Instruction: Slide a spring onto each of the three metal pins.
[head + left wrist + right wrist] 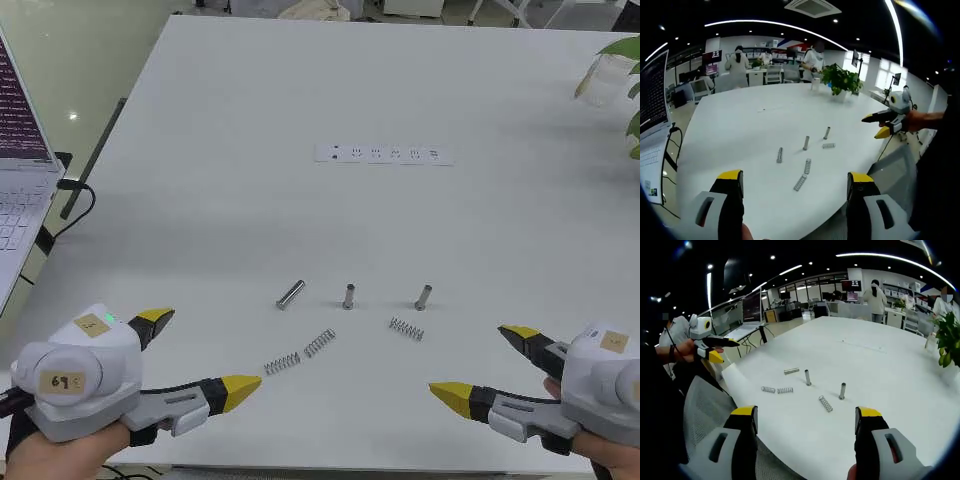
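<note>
Three metal pins stand in a row on the white table [250, 130]: the left pin [290, 294] lies on its side, while the middle pin [349, 296] and the right pin [423, 297] are upright. Three springs lie loose in front of them: one [282, 363] nearest me, one [320, 342] beside it, one [406, 328] under the right pin. My left gripper [200, 352] hovers open at the lower left, short of the springs. My right gripper [485, 362] is open at the lower right. Nothing is between either pair of fingers.
A white power strip [384, 154] lies flat beyond the pins. An open laptop [20, 150] and a dark cable [70, 215] are at the left edge. A plant [630, 90] and a clear cup [606, 78] stand at the far right. People sit at distant desks [740, 62].
</note>
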Available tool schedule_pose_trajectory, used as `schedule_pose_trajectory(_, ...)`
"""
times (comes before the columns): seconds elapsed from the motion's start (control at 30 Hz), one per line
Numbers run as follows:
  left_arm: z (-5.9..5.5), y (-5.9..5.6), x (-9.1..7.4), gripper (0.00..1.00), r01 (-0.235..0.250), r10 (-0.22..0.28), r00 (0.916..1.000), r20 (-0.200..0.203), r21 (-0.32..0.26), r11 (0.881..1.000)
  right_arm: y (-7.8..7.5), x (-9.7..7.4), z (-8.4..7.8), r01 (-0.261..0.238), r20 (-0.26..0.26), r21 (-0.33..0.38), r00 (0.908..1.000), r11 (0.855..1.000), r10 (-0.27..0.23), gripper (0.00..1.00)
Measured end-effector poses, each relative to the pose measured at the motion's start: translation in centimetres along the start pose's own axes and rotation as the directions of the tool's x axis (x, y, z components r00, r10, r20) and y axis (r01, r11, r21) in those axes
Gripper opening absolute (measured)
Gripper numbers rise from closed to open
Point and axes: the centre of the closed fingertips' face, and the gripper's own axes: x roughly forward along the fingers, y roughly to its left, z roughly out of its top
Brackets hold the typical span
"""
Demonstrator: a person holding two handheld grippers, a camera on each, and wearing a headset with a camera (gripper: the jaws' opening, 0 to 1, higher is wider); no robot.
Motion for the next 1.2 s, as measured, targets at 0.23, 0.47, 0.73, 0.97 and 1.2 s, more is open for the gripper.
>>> schedule_pose_trajectory(0.23,-0.13,-0.01,0.01,0.82,0.0,0.0,1.0,-0.002,0.0,1.0,0.04,-0.02,-0.08,0.0,-0.002,-0.001,1.0,1.0,0.0,0.78)
schedule_pose_trajectory(0.47,-0.5,0.05,-0.17,0.82,-0.004,0.004,1.0,-0.008,-0.003,1.0,0.1,0.0,-0.36,-0.001,-0.006,0.001,1.0,1.0,0.001,0.78)
schedule_pose_trajectory(0.73,-0.52,0.18,-0.27,0.82,-0.005,0.005,1.0,-0.009,-0.004,1.0,0.31,0.05,-0.36,-0.004,-0.007,0.002,1.0,1.0,0.004,0.78)
schedule_pose_trajectory(0.97,-0.4,0.26,-0.27,0.82,-0.006,0.006,0.9999,-0.009,-0.002,1.0,0.35,0.06,-0.33,-0.006,-0.008,0.0,1.0,1.0,0.006,0.78)
schedule_pose_trajectory(1.2,-0.24,0.34,-0.27,0.81,-0.008,0.008,1.0,-0.006,-0.002,1.0,0.25,0.1,-0.27,-0.007,-0.007,0.0,0.9999,1.0,0.007,0.78)
